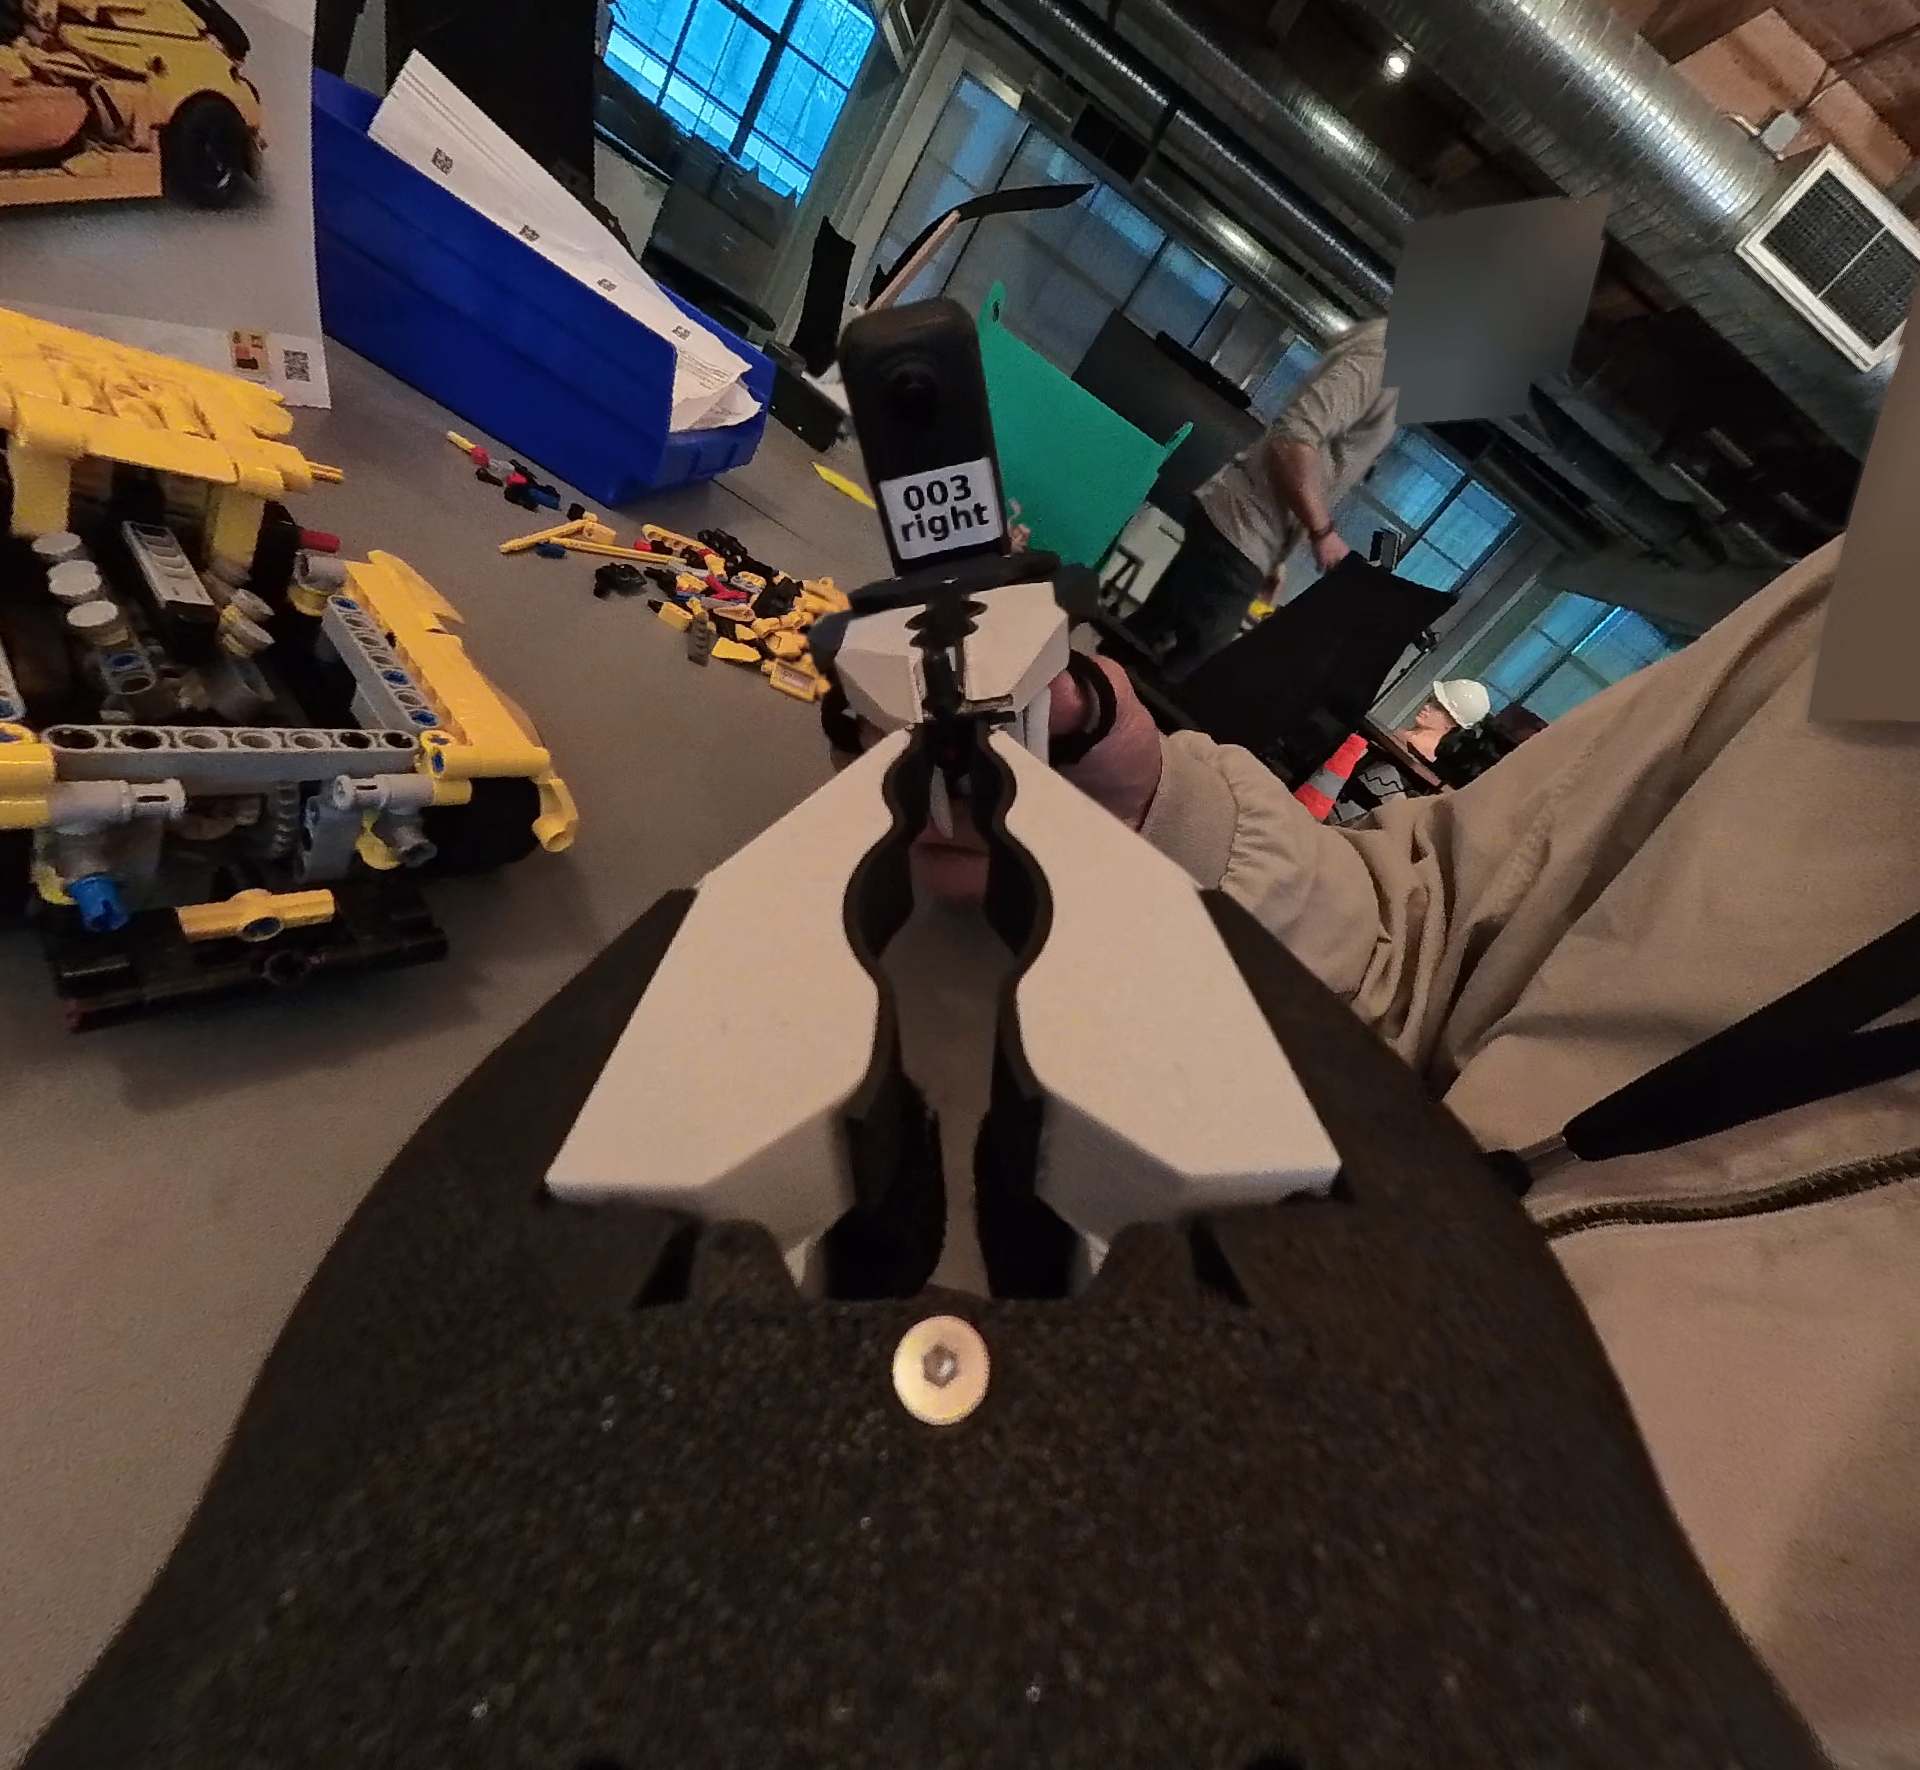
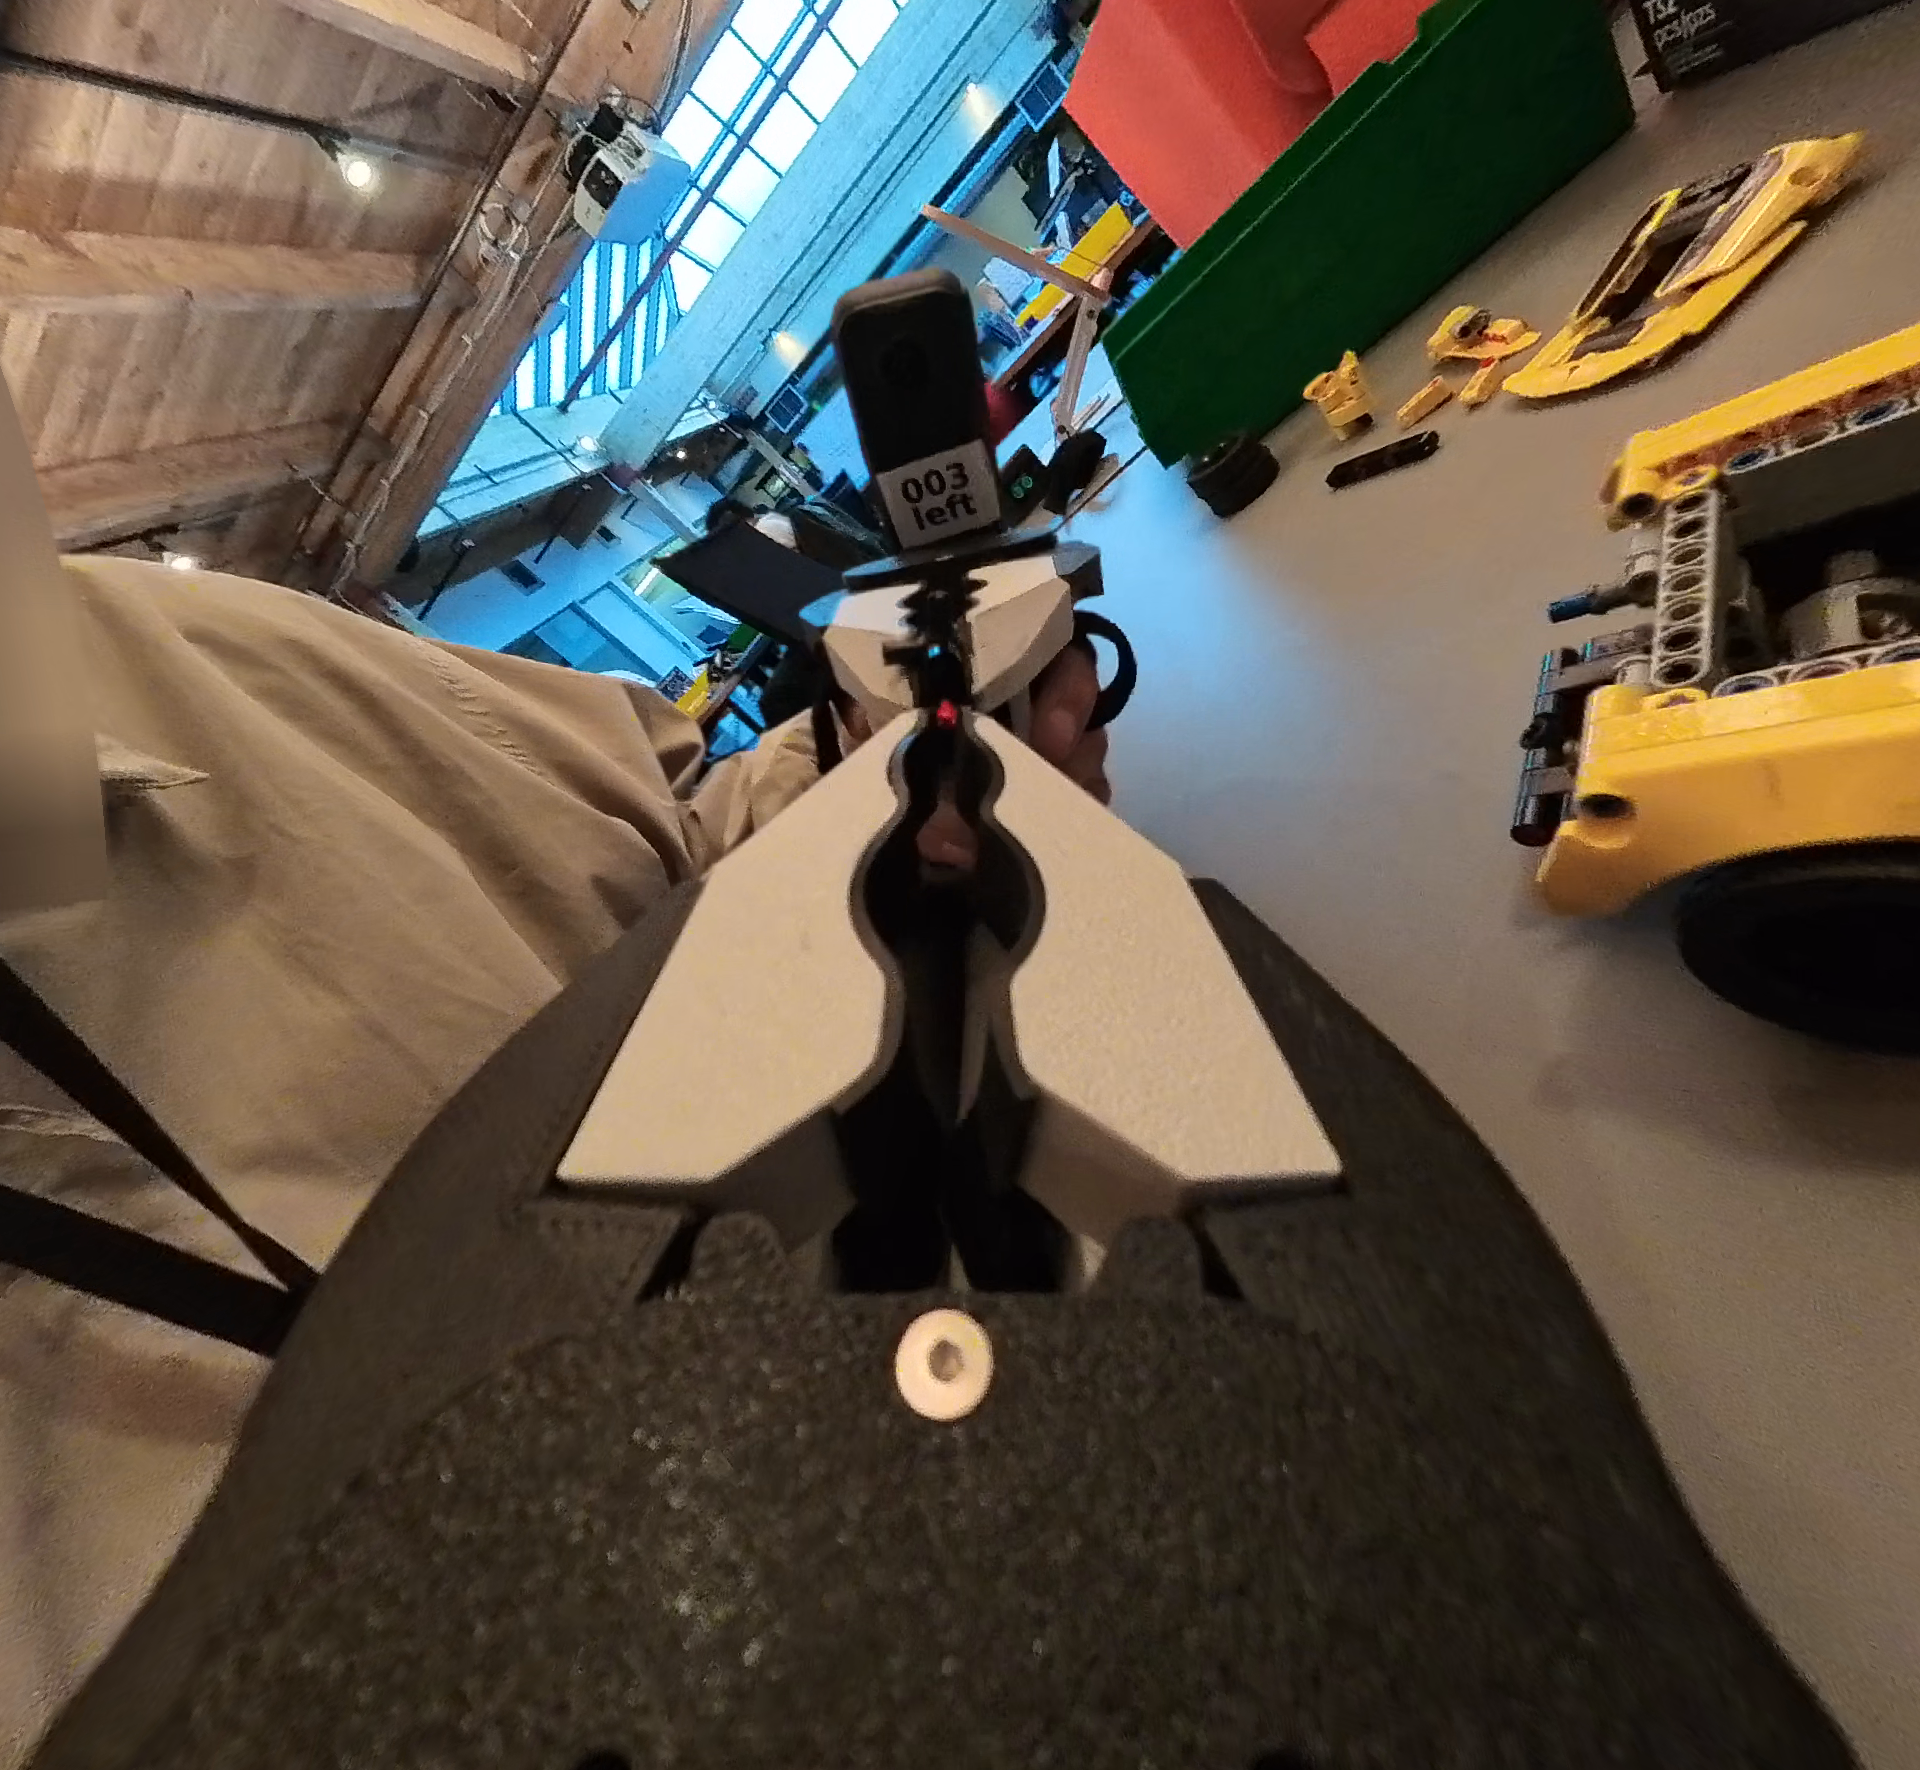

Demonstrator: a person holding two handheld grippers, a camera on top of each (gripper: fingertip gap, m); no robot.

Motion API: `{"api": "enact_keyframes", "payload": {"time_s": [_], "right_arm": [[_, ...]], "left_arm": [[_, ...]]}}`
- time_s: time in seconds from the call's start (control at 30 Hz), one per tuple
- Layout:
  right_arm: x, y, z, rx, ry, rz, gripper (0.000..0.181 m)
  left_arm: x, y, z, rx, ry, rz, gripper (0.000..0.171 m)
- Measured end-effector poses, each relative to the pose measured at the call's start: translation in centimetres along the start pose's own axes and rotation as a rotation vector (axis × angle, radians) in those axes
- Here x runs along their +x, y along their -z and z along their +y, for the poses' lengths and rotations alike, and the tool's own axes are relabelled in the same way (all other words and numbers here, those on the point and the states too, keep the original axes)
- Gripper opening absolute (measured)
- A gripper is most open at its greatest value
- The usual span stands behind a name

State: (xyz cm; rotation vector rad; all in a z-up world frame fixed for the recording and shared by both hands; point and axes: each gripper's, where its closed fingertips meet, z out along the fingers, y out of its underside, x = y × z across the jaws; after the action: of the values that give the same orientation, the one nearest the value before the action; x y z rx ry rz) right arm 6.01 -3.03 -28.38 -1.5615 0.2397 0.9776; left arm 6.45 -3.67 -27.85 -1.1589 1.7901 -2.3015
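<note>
The half-built yellow brick car (image 1: 260, 681), all studded beams and glossy hard plastic, stands at the desk's (image 1: 623, 889) left edge, with a scatter of small loose bricks (image 1: 727, 588) beyond it near the blue plastic bin (image 1: 499, 318). Well right of them, above the desk's near edge, the left gripper (image 1: 951, 754) and right gripper (image 2: 943, 733) meet nose to nose. Each has its smooth white, wavy-edged fingers drawn together at the tips. Whether either pinches the tiny red-tipped piece (image 2: 945, 710) between them I cannot tell; so small and slick a piece would likely slip and drop if the tips knock together.
</note>
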Motion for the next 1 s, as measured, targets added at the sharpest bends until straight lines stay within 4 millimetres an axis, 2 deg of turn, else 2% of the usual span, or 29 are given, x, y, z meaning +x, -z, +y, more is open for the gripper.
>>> {"api": "enact_keyframes", "payload": {"time_s": [0.23, 0.27, 0.3, 0.33, 0.37, 0.4, 0.43, 0.47, 0.53, 0.57, 0.63, 0.67, 0.73, 0.77, 0.8, 0.87, 0.93, 1.0], "right_arm": [[0.2, 0.0, 0.0, -0.011, 0.023, 0.014, 0.0], [0.0, 1.7, -2.1, 0.114, 0.026, 0.004, 0.0], [0.6, 6.0, -4.9, 0.279, -0.022, 0.01, 0.0], [1.5, 10.6, -6.9, 0.431, -0.035, 0.077, 0.0], [1.6, 11.2, -6.3, 0.369, 0.058, 0.183, 0.0], [1.1, 9.3, -5.0, 0.24, 0.162, 0.222, 0.0], [1.3, 7.5, -4.0, 0.161, 0.215, 0.247, 0.0], [1.5, 6.4, -3.7, 0.127, 0.214, 0.243, 0.0], [1.4, 6.1, -4.0, 0.115, 0.197, 0.226, 0.0], [1.5, 5.7, -3.8, 0.109, 0.185, 0.221, 0.0], [-0.3, 3.8, -3.2, 0.101, 0.248, 0.138, 0.0], [-0.8, 2.5, -2.5, 0.059, 0.388, 0.155, 0.0], [0.2, 1.2, -1.5, -0.039, 0.662, 0.317, 0.015], [0.5, 0.9, -1.5, -0.045, 0.746, 0.38, 0.025], [1.0, 0.8, -0.9, -0.089, 0.763, 0.424, 0.032], [1.9, 0.4, 1.6, -0.267, 0.761, 0.433, 0.032], [2.2, 0.1, 3.7, -0.371, 0.728, 0.41, 0.03], [1.0, -0.1, 3.9, -0.338, 0.67, 0.325, 0.017]], "left_arm": [[-0.2, 0.3, -0.3, 0.013, 0.019, -0.006, 0.004], [-0.8, 1.5, -1.5, 0.092, 0.039, -0.031, 0.005], [-2.6, 4.5, -3.6, 0.204, 0.094, -0.079, 0.005], [-4.4, 8.0, -5.5, 0.33, 0.144, -0.132, 0.004], [-5.0, 9.7, -6.3, 0.38, 0.126, -0.173, 0.004], [-4.5, 8.5, -5.5, 0.31, 0.069, -0.184, 0.005], [-3.2, 6.3, -4.5, 0.229, 0.034, -0.124, 0.006], [-2.1, 4.7, -4.1, 0.199, 0.03, -0.047, 0.006], [-2.4, 3.1, -3.3, 0.142, 0.074, -0.013, 0.006], [-2.3, 2.7, -3.1, 0.132, 0.088, 0.008, 0.006], [-1.9, 1.7, -1.9, 0.079, 0.108, 0.034, 0.006], [-1.5, 1.2, -1.3, 0.055, 0.13, 0.056, 0.006], [-1.0, 0.5, -0.4, 0.02, 0.17, 0.086, 0.006], [-1.0, 0.3, 0.0, 0.0, 0.17, 0.082, 0.006], [-0.9, 0.2, 0.5, -0.023, 0.168, 0.084, 0.006], [-0.9, 0.2, 1.1, -0.057, 0.143, 0.063, 0.006], [-1.0, 0.2, 1.6, -0.087, 0.14, 0.054, 0.006], [-0.6, 0.2, 2.1, -0.119, 0.138, 0.075, 0.006]]}}
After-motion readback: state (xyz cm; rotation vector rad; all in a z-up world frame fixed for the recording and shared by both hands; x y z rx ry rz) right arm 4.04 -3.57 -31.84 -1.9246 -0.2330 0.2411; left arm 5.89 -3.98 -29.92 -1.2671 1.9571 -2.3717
